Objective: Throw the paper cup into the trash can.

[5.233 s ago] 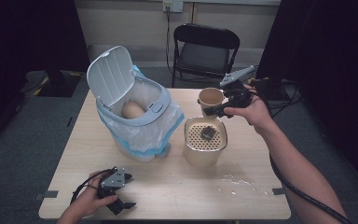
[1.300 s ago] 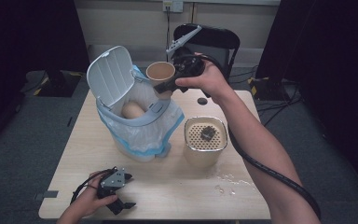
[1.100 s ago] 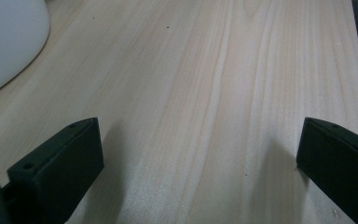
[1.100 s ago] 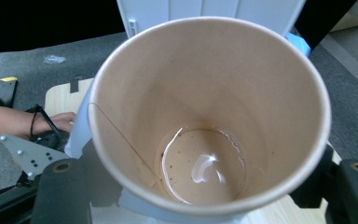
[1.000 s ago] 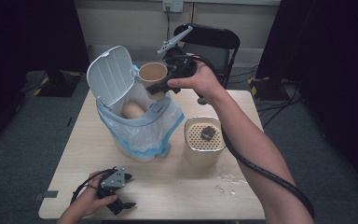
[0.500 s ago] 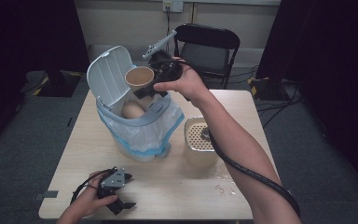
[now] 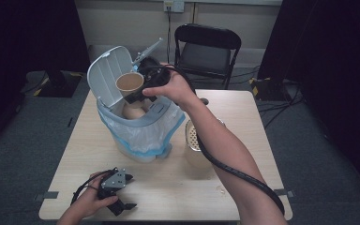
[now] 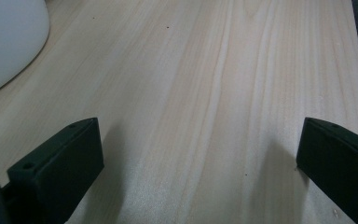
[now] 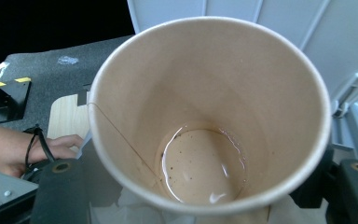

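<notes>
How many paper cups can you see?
2. One paper cup sits in the right gripper over the open bin. What looks like a second cup lies inside the bin. More could be hidden deeper in.

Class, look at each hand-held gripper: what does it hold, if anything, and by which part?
The right hand-held gripper clamps the paper cup across its side wall. The left hand-held gripper holds nothing; its jaws stand open.

Beige perforated-top canister (image 7: 198,149) on the light wooden desk (image 7: 243,117). Beyond the desk's far edge, black folding chair (image 7: 207,52) against the pale wall; wall socket (image 7: 173,5) above and left of the chair, cables (image 7: 281,96) on the grey floor to the chair's right.
</notes>
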Demonstrator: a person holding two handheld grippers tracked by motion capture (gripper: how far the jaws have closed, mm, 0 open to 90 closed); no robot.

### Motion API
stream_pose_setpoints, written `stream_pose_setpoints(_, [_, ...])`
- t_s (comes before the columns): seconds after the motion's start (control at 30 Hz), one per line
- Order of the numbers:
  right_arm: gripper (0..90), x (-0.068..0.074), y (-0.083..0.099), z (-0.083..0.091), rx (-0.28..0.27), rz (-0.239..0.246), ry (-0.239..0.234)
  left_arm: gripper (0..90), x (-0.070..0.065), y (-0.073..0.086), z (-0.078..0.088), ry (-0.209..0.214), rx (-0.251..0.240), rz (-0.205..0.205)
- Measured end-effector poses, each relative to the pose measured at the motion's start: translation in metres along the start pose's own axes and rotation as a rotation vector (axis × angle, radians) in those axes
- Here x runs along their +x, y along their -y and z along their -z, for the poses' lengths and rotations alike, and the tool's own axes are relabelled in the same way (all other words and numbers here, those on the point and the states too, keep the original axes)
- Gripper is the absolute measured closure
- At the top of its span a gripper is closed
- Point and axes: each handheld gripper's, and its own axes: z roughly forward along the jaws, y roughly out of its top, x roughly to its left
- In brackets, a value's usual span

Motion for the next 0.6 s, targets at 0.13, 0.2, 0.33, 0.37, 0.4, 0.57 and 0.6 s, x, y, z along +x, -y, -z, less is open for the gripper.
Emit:
stream_pose_setpoints(0.13, [28.1,-0.002,0.002,-0.007,0.004,-0.009,-0.003,0.0,0.0,0.0,0.0,0.0,0.0,0.0])
stream_pose_setpoints(0.2, [28.1,-0.004,0.003,-0.009,0.005,-0.011,-0.002,0.0,0.0,0.0,0.0,0.0,0.0,0.0])
stream_pose_setpoints(0.33, [27.9,-0.006,0.005,-0.012,0.005,-0.014,0.004,0.0,0.0,0.0,0.0,0.0,0.001,0.0])
stream_pose_setpoints(0.37, [27.8,-0.007,0.006,-0.013,0.006,-0.018,0.006,0.0,0.0,0.0,0.0,0.0,0.0,0.0])
stream_pose_setpoints(0.4, [27.8,-0.007,0.006,-0.014,0.003,-0.019,0.008,0.0,0.0,0.0,0.0,0.0,0.0,0.0])
stream_pose_setpoints(0.57, [27.0,-0.008,0.01,-0.017,0.007,-0.022,0.02,0.0,0.0,0.0,0.0,0.0,0.0,0.0])
stream_pose_setpoints(0.6, [26.6,-0.008,0.011,-0.018,0.003,-0.031,0.02,0.0,0.0,0.0,0.0,0.001,-0.003,0.001])
